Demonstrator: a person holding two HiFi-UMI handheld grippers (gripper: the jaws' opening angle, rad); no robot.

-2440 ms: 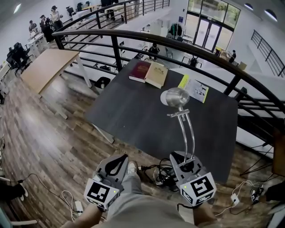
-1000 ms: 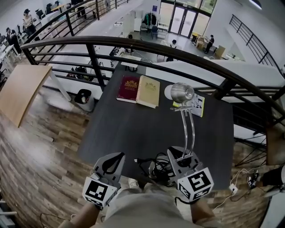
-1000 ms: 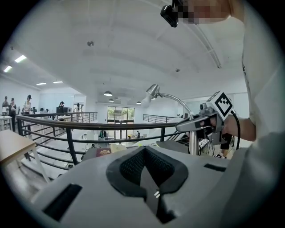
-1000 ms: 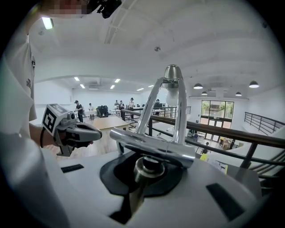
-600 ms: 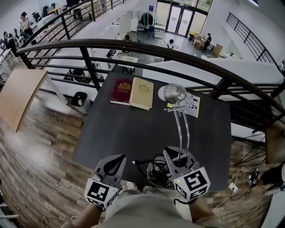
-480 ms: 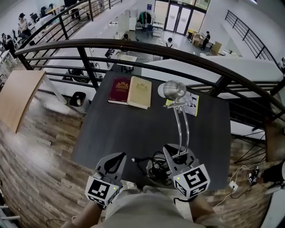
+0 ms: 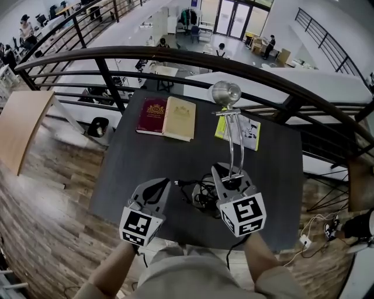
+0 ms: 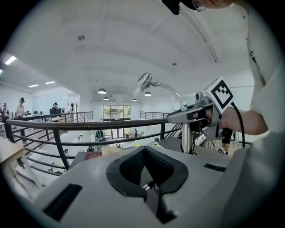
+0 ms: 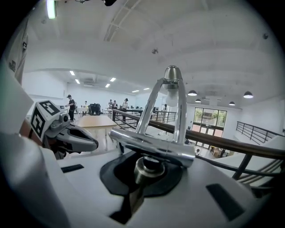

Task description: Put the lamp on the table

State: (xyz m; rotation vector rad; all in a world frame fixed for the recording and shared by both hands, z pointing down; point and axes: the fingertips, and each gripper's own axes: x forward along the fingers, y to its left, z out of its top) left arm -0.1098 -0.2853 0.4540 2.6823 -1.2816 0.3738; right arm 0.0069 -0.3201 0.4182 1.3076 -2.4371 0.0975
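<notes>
Since a second earlier, the right gripper (image 7: 225, 170), clamped on the base of the round-headed, twin-rod shiny chrome lamp (image 7: 225, 93), had carried it upright over the matte dark rectangular table (image 7: 146, 157), beside the closed, empty left gripper (image 7: 162, 183).

— What sort of place is this?
— An open-plan office, I'd say, on an upper gallery. I stand on a wood-plank floor (image 7: 47, 210) by a dark table (image 7: 152, 157) set against a black railing (image 7: 146, 52).
— And beyond it?
— Below me is a bright hall with glass doors (image 7: 231, 10). To my left are a wooden desk (image 7: 20, 120) and people (image 7: 24, 28) at workstations along the gallery.
</notes>
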